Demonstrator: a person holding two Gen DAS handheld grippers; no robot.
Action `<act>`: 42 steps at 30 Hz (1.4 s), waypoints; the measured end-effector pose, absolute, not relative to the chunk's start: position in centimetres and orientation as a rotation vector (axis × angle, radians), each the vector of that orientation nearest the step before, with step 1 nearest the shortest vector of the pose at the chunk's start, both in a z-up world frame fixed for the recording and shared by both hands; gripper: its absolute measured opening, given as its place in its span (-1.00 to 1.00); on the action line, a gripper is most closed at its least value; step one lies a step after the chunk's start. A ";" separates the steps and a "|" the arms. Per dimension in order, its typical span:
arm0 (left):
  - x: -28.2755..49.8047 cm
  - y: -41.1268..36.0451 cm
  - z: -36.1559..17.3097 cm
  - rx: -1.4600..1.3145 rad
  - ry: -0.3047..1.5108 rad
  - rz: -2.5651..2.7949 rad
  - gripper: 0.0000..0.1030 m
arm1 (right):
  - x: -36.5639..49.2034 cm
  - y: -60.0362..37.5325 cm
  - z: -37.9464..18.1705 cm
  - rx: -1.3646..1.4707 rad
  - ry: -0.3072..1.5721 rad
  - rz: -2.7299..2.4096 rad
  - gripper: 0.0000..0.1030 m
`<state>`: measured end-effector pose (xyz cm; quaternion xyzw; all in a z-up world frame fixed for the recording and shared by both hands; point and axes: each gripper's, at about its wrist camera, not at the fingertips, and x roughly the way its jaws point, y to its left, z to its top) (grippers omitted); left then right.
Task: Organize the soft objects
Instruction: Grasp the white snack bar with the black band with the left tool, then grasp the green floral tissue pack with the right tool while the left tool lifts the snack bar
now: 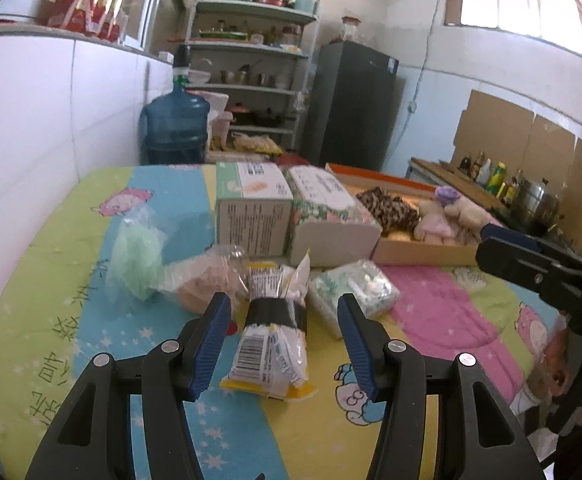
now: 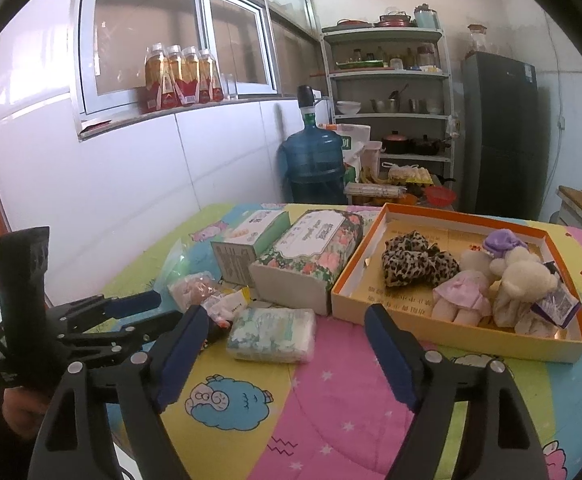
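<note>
Claws: left claw (image 1: 283, 334) spread around one banded packet (image 1: 269, 354); right claw (image 2: 285, 356) spread, empty.
Boxes: two tissue boxes (image 2: 307, 256), one tray (image 2: 451, 336).
Tray contents: one leopard scrunchie (image 2: 415, 262), two plush dolls (image 2: 515, 284).

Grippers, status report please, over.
Left gripper open, straddling black-banded yellow sachet bundle. Right gripper open, empty. Orange-rimmed cardboard tray holds plush toys. Nothing blocking.
</note>
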<state>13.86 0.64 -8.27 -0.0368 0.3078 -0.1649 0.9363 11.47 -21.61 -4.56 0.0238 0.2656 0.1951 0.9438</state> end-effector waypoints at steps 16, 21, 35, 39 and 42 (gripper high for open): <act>15.4 0.0 -10.9 -0.069 0.713 -0.351 0.11 | 12.3 -21.8 -5.7 0.072 0.578 0.396 0.56; 15.9 -0.3 -11.2 -0.064 0.731 -0.351 0.11 | 12.4 -22.1 -6.0 0.077 0.583 0.393 0.56; 16.8 -0.6 -11.8 -0.072 0.771 -0.349 0.08 | 13.0 -22.2 -6.9 0.091 0.611 0.393 0.56; 16.8 -0.3 -11.9 -0.087 0.758 -0.339 -0.13 | 13.2 -22.1 -7.2 0.094 0.623 0.399 0.56; 16.4 0.0 -11.9 -0.091 0.744 -0.342 -0.14 | 13.3 -22.1 -7.5 0.093 0.632 0.401 0.56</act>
